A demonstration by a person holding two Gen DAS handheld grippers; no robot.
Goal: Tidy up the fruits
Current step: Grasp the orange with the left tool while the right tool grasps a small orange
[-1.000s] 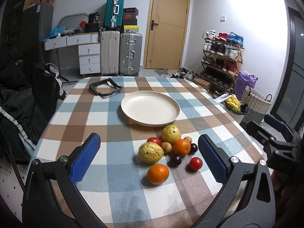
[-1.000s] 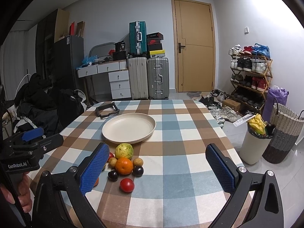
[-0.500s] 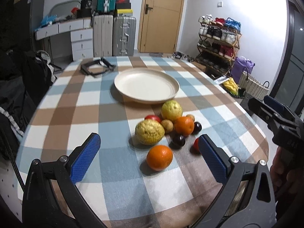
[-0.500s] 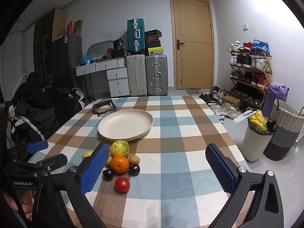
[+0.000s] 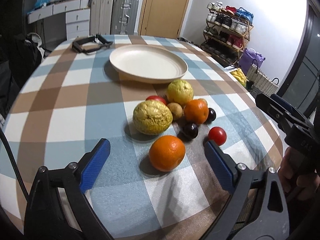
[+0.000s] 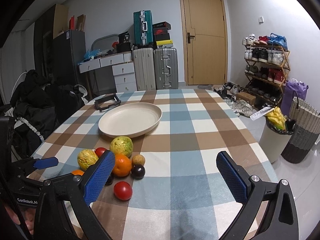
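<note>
Closing in since a second ago, I'm lowering the left gripper (image 5: pixel 157 161), fingers apart, to straddle the near orange (image 5: pixel 167 153); the right gripper (image 6: pixel 166 175) is waiting, fingers apart, over the surface's near edge.

Left tool (image 5: pixel 157 165) agape, near orange (image 5: pixel 167 153) between pads.
</note>
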